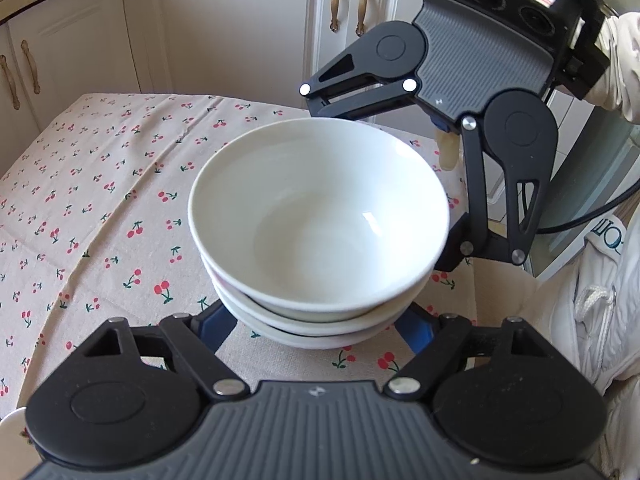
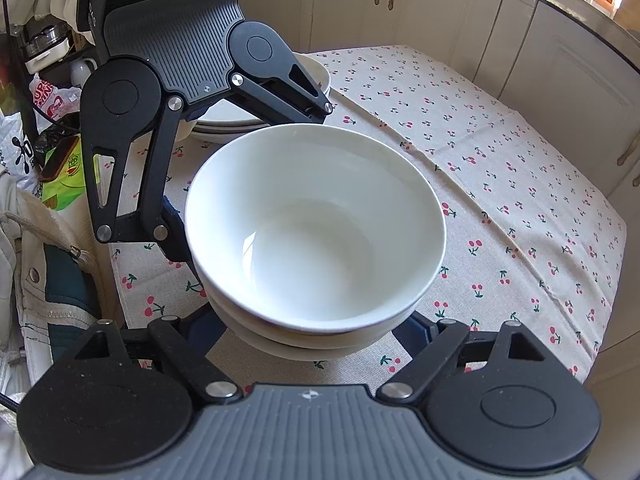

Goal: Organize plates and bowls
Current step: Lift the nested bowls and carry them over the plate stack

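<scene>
A stack of three white bowls [image 1: 320, 220] stands on the cherry-print tablecloth [image 1: 100, 200]; it also shows in the right wrist view [image 2: 316, 232]. My left gripper [image 1: 320, 320] is spread wide with a blue-padded finger on each side of the stack's lower bowls. My right gripper [image 2: 316, 328] is spread the same way around the stack from the opposite side. Each gripper shows in the other's view, the right one [image 1: 400, 168] and the left one [image 2: 248, 184]. Whether the pads touch the bowls is hidden. A pile of white plates with a bowl on top [image 2: 240, 118] sits behind the left gripper.
Cream cabinets [image 1: 240, 32] with brass handles stand past the table's far edge. The person's white jacket [image 1: 600, 300] is at the table's near side. Bags and clutter [image 2: 52, 132] lie off the table's left side in the right wrist view.
</scene>
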`<state>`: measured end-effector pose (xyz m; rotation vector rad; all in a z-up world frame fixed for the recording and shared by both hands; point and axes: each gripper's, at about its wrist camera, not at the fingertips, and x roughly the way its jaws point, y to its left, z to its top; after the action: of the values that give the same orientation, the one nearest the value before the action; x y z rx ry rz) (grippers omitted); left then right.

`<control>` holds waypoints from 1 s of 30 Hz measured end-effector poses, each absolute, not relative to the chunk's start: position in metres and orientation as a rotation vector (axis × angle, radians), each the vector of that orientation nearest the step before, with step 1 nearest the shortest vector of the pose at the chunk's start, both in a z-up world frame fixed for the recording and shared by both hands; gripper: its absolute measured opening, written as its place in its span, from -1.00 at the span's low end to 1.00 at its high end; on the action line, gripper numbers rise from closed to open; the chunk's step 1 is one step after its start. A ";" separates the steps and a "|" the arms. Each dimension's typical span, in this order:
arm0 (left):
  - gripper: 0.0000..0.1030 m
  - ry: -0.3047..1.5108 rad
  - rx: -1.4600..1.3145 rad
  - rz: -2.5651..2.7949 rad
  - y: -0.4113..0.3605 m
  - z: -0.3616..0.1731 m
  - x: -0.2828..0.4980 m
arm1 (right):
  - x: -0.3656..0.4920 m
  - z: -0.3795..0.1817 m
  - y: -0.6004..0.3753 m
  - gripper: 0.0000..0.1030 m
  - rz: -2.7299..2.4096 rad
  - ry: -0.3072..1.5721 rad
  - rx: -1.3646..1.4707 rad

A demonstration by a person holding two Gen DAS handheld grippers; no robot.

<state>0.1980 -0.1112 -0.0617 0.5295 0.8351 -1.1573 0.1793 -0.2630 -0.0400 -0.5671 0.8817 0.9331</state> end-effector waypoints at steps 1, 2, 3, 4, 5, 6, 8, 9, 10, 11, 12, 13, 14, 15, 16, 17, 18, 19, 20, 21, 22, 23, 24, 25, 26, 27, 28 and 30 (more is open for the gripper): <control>0.64 0.835 0.532 -1.158 -0.111 -0.062 0.198 | 0.179 -0.040 -0.263 0.77 0.933 0.882 -0.568; 0.64 0.836 0.533 -1.158 -0.111 -0.062 0.198 | 0.179 -0.040 -0.262 0.77 0.933 0.881 -0.571; 0.65 0.838 0.535 -1.158 -0.112 -0.063 0.198 | 0.178 -0.040 -0.262 0.77 0.933 0.880 -0.572; 0.66 0.840 0.533 -1.157 -0.113 -0.063 0.199 | 0.178 -0.039 -0.263 0.77 0.935 0.879 -0.574; 0.66 0.842 0.533 -1.157 -0.113 -0.064 0.199 | 0.178 -0.039 -0.263 0.77 0.935 0.877 -0.574; 0.66 0.842 0.536 -1.156 -0.114 -0.064 0.199 | 0.177 -0.039 -0.263 0.77 0.934 0.875 -0.575; 0.66 0.844 0.537 -1.154 -0.114 -0.065 0.200 | 0.176 -0.037 -0.264 0.77 0.934 0.872 -0.572; 0.66 0.844 0.539 -1.155 -0.114 -0.065 0.200 | 0.176 -0.036 -0.264 0.76 0.933 0.873 -0.570; 0.66 0.845 0.540 -1.155 -0.114 -0.065 0.200 | 0.175 -0.036 -0.264 0.75 0.933 0.872 -0.572; 0.66 0.846 0.539 -1.155 -0.114 -0.065 0.200 | 0.175 -0.036 -0.265 0.75 0.932 0.871 -0.572; 0.66 0.846 0.539 -1.155 -0.114 -0.065 0.200 | 0.175 -0.036 -0.265 0.74 0.931 0.871 -0.569; 0.66 0.846 0.540 -1.155 -0.114 -0.065 0.200 | 0.175 -0.036 -0.265 0.74 0.930 0.870 -0.565; 0.66 0.846 0.541 -1.154 -0.114 -0.065 0.200 | 0.174 -0.036 -0.265 0.74 0.928 0.868 -0.563; 0.66 0.846 0.543 -1.154 -0.115 -0.065 0.200 | 0.173 -0.036 -0.265 0.74 0.925 0.868 -0.560; 0.66 0.845 0.545 -1.154 -0.115 -0.065 0.200 | 0.173 -0.036 -0.264 0.74 0.922 0.867 -0.558; 0.66 0.844 0.546 -1.155 -0.115 -0.065 0.200 | 0.173 -0.036 -0.264 0.74 0.920 0.866 -0.556; 0.66 0.844 0.546 -1.155 -0.115 -0.065 0.200 | 0.172 -0.036 -0.265 0.74 0.919 0.865 -0.554; 0.65 0.844 0.546 -1.155 -0.115 -0.065 0.200 | 0.172 -0.035 -0.266 0.74 0.918 0.865 -0.550; 0.65 0.844 0.547 -1.155 -0.115 -0.064 0.200 | 0.172 -0.035 -0.266 0.74 0.918 0.866 -0.547; 0.65 0.844 0.549 -1.155 -0.115 -0.064 0.199 | 0.172 -0.035 -0.266 0.74 0.917 0.866 -0.547; 0.65 0.844 0.549 -1.155 -0.115 -0.064 0.200 | 0.172 -0.035 -0.266 0.74 0.917 0.866 -0.546; 0.65 0.844 0.548 -1.156 -0.115 -0.064 0.200 | 0.172 -0.035 -0.267 0.74 0.916 0.868 -0.545; 0.65 0.846 0.548 -1.156 -0.115 -0.064 0.200 | 0.172 -0.035 -0.267 0.74 0.917 0.869 -0.544; 0.65 0.848 0.549 -1.155 -0.115 -0.064 0.199 | 0.172 -0.035 -0.267 0.74 0.918 0.870 -0.543; 0.65 0.849 0.550 -1.155 -0.115 -0.064 0.199 | 0.172 -0.035 -0.267 0.74 0.919 0.872 -0.541; 0.65 0.851 0.552 -1.156 -0.116 -0.064 0.199 | 0.172 -0.035 -0.267 0.74 0.919 0.873 -0.539; 0.65 0.853 0.553 -1.156 -0.116 -0.064 0.198 | 0.171 -0.035 -0.267 0.74 0.920 0.874 -0.539; 0.65 0.857 0.553 -1.154 -0.116 -0.063 0.197 | 0.170 -0.035 -0.266 0.74 0.922 0.878 -0.537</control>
<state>0.1965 -0.1160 -0.0633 0.5526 0.8570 -1.1536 0.1698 -0.2660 -0.0346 -0.5374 0.8784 0.9216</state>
